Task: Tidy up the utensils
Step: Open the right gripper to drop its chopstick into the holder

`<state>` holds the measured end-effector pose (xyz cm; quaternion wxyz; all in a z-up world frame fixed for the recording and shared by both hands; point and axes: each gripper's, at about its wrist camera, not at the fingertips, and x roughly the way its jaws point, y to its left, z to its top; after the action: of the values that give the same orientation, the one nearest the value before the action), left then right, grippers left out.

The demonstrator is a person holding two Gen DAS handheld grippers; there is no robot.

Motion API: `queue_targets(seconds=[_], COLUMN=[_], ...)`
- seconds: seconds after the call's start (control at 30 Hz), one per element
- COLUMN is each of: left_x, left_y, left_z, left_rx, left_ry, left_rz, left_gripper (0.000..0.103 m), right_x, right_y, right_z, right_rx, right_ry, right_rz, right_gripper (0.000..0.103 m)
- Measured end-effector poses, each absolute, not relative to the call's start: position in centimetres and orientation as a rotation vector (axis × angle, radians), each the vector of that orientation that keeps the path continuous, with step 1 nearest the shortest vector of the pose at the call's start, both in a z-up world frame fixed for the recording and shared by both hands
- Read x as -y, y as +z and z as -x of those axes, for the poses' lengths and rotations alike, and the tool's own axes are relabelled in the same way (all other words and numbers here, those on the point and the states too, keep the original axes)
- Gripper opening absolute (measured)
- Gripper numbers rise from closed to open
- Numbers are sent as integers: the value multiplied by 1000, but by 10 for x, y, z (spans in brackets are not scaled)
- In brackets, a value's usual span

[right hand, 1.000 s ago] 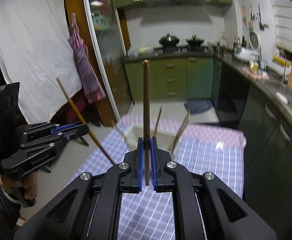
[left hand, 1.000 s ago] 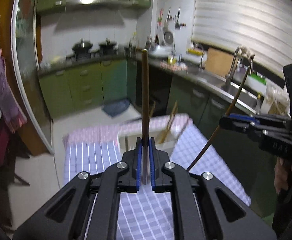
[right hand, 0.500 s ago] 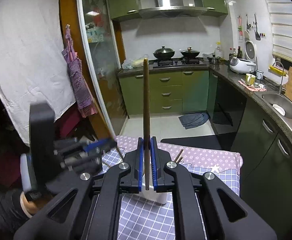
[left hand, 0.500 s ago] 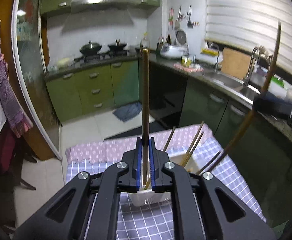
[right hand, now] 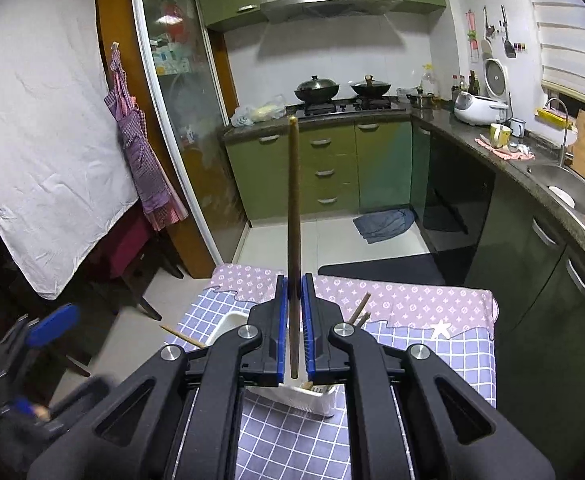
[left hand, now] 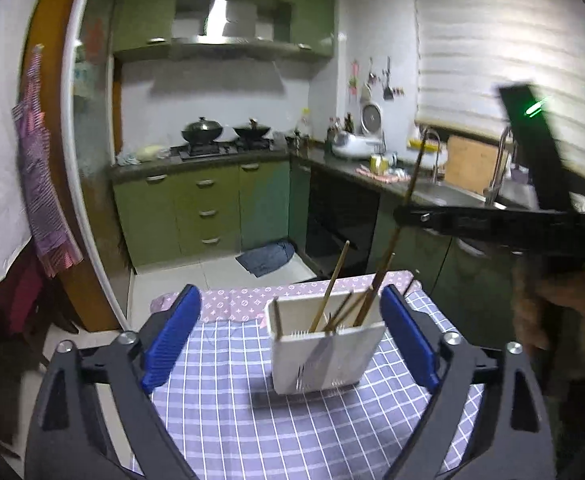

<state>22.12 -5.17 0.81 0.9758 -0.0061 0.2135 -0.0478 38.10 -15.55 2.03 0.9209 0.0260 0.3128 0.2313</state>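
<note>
- The table [left hand: 228, 432], under a checked blue cloth with a lilac patterned strip along its far edge, carries the white holder [left hand: 324, 356], and every place below is given from that holder
- The white holder is a rectangular tub standing upright on the cloth, open at the top; several chopsticks [left hand: 334, 284] already stand in it, leaning away from the left wrist camera and toward the right as that camera sees them
- The left gripper [left hand: 288, 336] sits on the near side of the holder with its blue pads [left hand: 172, 336] spread wide to either side of it; the jaws are opening and nothing is between the pads
- The right gripper [right hand: 293, 320] is directly over the holder, whose white rim [right hand: 228, 322] shows just beyond and beneath the fingertips; it is pressed together, pinching a single chopstick [right hand: 293, 208]
- That chopstick has its long axis running up and away from the holder, roughly in line with the gripper; its lower end hangs below the pads above the holder's opening, and whether it has entered the tub cannot be told
- In the left wrist view the same stick [left hand: 404, 208] slants down from the right gripper into the cluster at the holder's right end
- The right hand is plainly the nearer one, so my guess is the coming move is a short drop along the stick's axis, then a release
- One loose chopstick [right hand: 180, 336] juts out past the holder's left side in the right wrist view
</note>
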Motion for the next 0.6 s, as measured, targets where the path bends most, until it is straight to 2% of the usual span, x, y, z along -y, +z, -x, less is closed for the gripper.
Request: queue_targets(seconds=[0.2,0.43,0.53,0.6], left_x=[35,20,21,21], left_y=[-9,-30,-37,-41], left_z=[-172,-163,-167,-168], left_rx=[-427,-509,-539,-548], left_ry=[-19,-5,-14,-16], left_rz=[49,86,81,76], left_gripper=[94,95,95,95], right_x=[145,137,137,140], right_y=[-13,-37,-34,-30], right_z=[-380,-374,-366,-354], right_rx=[-662,-686,-674,-663], right_ry=[447,451,443,446], right_rz=[-16,-9,0,-4], right_gripper=[8,8,18,19])
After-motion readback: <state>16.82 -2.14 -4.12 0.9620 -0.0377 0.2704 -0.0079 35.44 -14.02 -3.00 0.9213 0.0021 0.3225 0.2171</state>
